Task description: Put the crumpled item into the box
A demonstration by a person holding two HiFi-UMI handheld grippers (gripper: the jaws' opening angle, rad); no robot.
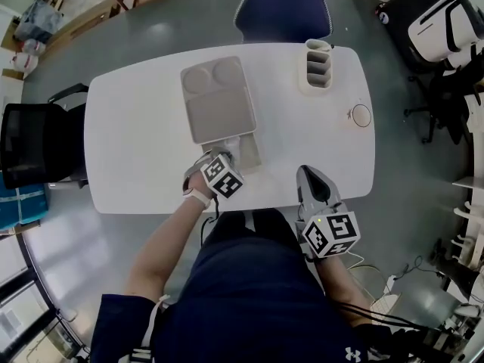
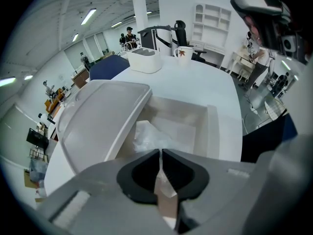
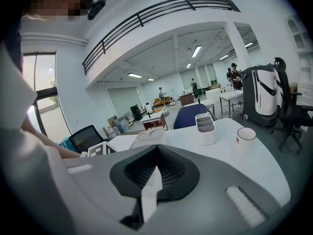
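Observation:
A shallow beige box [image 1: 252, 152] stands open near the table's front, its lid [image 1: 215, 100] laid back behind it. My left gripper [image 1: 219, 157] hovers over the box and hides its inside in the head view. In the left gripper view the white, translucent crumpled item [image 2: 146, 137] lies inside the box [image 2: 212, 126] beside the raised lid [image 2: 105, 116]. My left gripper [image 2: 161, 153] is shut, its tips pinching the item's near edge. My right gripper [image 1: 311, 174] rests at the table's front right, away from the box; its jaws [image 3: 155, 155] are shut with nothing between them.
A white desk organiser [image 1: 318, 66] stands at the table's far right, a white cup [image 1: 361, 116] near the right edge. A blue chair [image 1: 283, 10] is behind the table and a black chair [image 1: 38, 144] at its left end.

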